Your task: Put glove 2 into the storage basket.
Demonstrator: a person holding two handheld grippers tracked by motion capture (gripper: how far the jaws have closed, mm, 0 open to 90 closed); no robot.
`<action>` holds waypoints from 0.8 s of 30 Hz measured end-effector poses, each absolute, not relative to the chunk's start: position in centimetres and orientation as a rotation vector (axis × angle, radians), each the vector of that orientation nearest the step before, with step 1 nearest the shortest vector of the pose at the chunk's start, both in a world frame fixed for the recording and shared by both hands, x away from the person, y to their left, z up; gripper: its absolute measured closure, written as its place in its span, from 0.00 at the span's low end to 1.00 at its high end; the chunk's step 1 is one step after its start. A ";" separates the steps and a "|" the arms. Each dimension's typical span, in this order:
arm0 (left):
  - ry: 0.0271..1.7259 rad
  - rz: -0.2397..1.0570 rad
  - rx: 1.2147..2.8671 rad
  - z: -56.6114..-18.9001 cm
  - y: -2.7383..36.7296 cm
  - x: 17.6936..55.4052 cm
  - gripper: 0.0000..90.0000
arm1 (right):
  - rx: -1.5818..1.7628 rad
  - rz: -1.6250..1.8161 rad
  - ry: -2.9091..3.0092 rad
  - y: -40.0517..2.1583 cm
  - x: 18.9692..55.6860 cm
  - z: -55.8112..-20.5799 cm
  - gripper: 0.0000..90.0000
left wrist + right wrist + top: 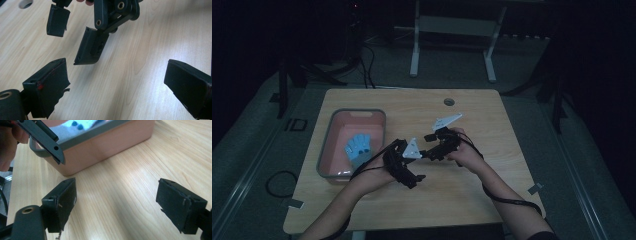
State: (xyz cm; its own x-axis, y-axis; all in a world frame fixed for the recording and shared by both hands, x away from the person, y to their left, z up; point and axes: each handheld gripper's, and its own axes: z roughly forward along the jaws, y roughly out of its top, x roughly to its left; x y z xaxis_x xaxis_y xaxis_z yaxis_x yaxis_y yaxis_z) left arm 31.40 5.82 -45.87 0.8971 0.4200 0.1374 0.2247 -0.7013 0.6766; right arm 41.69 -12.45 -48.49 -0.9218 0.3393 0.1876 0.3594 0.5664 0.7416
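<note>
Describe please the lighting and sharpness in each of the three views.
High view: dim, room nearly black, the table alone lit. Left gripper view: bright, soft glare on the wood, jaws sharp. Right gripper view: bright, the pink bin slightly soft, glare patch on wood.

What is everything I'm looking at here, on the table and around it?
table: one, light wood, middle of the high view.
bin: one, pink with a grey rim, on the table's left part.
cloth item: one, light blue with darker blue dots, inside the bin; too small to tell what it is.
cable hole: one, round, grey, near the table's far edge.
white frame: one, on the floor beyond the table.
black cables: several, on the floor at left.
left hand-held gripper: one, black, jaws wide apart, over bare tabletop.
right hand-held gripper: one, black, jaws wide apart, facing the bin.
forearms: two, coming in from the bottom.
</note>
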 end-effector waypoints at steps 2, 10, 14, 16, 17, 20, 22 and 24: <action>0.449 0.355 2.370 -46.1 5.5 31.4 0.06 | -0.631 -1.315 -2.760 -13.1 41.6 -48.9 0.19; 0.402 0.318 2.378 -47.5 3.5 30.6 0.06 | -0.668 -1.306 -2.754 -15.9 40.8 -50.4 0.19; 0.381 0.296 2.382 -48.1 2.6 30.4 0.06 | -0.689 -1.306 -2.751 -17.1 40.4 -51.2 0.19; 0.361 0.289 2.387 -48.4 2.2 30.3 0.06 | -0.694 -1.306 -2.751 -17.6 40.3 -51.6 0.19; 0.352 0.291 2.385 -48.6 1.9 30.2 0.06 | -0.700 -1.306 -2.752 -17.8 40.1 -51.8 0.19; 0.341 0.283 2.401 -49.2 1.4 30.2 0.06 | -0.722 -1.293 -2.753 -18.6 39.8 -52.4 0.19; 0.340 0.283 2.406 -49.6 1.2 30.3 0.06 | -0.744 -1.298 -2.746 -19.1 39.6 -52.7 0.19; 0.332 0.272 2.405 -49.9 1.0 30.3 0.06 | -0.752 -1.306 -2.746 -19.6 39.4 -52.9 0.19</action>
